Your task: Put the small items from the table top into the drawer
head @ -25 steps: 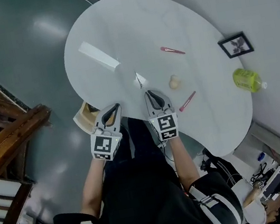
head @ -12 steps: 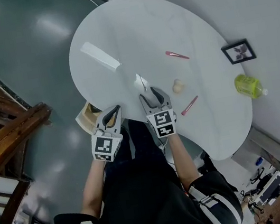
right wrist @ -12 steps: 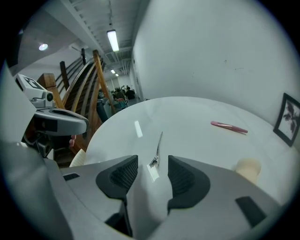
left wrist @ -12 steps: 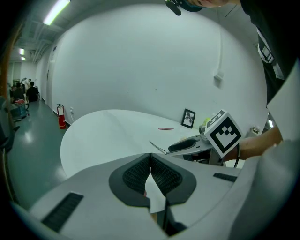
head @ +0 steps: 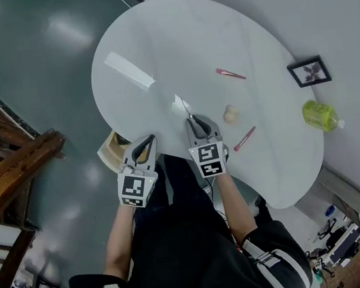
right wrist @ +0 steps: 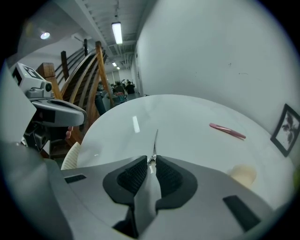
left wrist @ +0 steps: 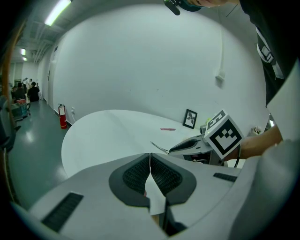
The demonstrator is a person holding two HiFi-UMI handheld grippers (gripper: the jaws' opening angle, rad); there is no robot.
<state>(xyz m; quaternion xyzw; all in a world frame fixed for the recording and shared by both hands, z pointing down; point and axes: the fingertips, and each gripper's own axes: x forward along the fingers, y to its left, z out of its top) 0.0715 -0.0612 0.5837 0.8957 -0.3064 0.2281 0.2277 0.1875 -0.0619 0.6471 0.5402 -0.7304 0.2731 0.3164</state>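
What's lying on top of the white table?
Two pink clips, a cream lump, a green bottle, a framed picture and a thin metal clip. The person's arms cover part of its near edge.

The white, rounded tabletop (head: 169, 45) carries two pink clips (head: 230, 74) (head: 244, 139) with a small cream lump (head: 231, 114) between them. A framed picture (head: 311, 71) stands at the wall-side edge, a green bottle (head: 320, 114) near it. A thin silver clip (head: 179, 103) is by the near edge.
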